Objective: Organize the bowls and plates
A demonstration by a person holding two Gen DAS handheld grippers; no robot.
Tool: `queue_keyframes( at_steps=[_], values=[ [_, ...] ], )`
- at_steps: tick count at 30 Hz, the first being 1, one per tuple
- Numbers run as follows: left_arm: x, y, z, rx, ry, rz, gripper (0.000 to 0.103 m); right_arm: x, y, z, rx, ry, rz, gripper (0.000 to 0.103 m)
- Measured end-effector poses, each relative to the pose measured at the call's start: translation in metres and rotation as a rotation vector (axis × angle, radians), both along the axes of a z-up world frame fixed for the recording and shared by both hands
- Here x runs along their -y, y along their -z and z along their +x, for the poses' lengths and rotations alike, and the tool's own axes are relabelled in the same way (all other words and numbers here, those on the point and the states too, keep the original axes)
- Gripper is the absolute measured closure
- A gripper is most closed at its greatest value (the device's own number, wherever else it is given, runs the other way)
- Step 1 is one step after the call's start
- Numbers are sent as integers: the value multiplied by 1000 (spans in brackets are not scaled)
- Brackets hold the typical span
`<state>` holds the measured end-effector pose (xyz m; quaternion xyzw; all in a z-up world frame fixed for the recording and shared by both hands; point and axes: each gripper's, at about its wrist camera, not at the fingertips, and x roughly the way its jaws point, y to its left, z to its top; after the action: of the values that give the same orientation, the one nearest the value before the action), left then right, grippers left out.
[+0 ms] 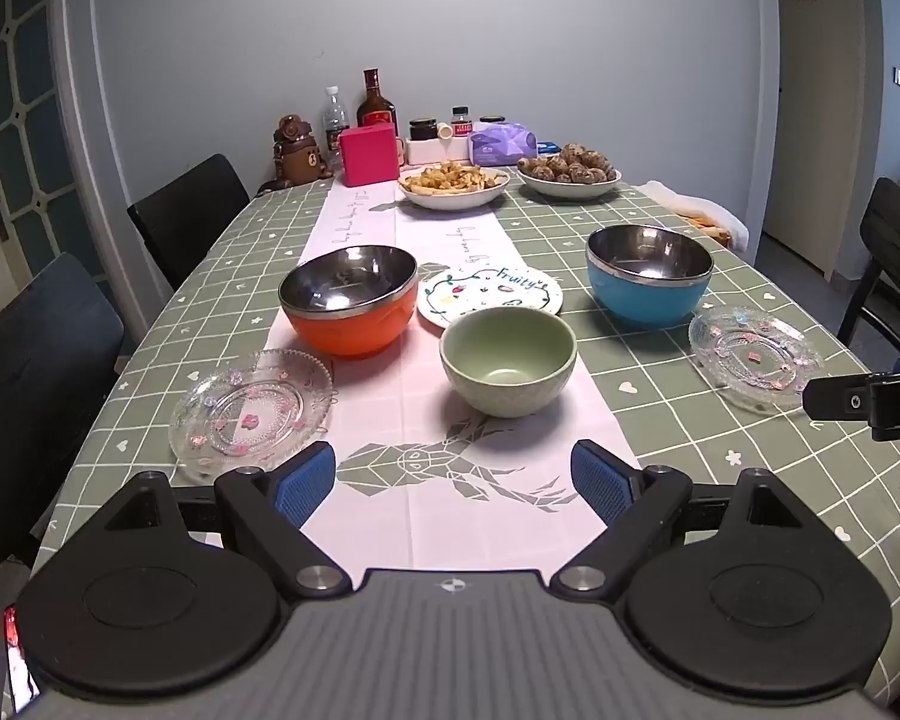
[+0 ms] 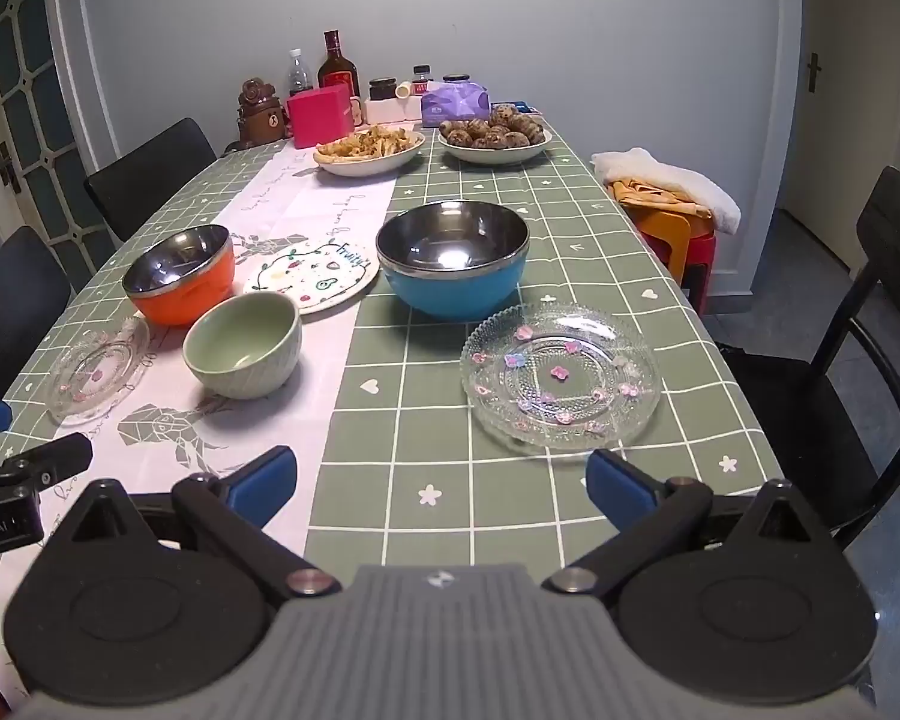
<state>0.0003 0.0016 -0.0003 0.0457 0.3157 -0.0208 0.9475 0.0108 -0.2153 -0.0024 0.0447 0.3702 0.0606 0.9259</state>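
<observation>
Left wrist view: my left gripper (image 1: 453, 480) is spread wide with nothing in it, facing the green bowl (image 1: 508, 360). My right gripper (image 2: 441, 480) is spread wide too, near the glass plate (image 2: 561, 375). Nothing is stacked yet.

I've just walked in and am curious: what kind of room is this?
Most likely a home dining room. A long table with a green checked cloth has chairs along its sides, bowls and plates laid out, and two serving dishes of food at the far end by a wall.
</observation>
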Motion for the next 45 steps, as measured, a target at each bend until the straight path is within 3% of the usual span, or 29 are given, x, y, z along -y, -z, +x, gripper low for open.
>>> queue_keyframes(
  at_steps=[45],
  values=[
    [-5,4,1,-39,-29,14,0,-5,6,3,-41,-16,9,3]
  ],
)
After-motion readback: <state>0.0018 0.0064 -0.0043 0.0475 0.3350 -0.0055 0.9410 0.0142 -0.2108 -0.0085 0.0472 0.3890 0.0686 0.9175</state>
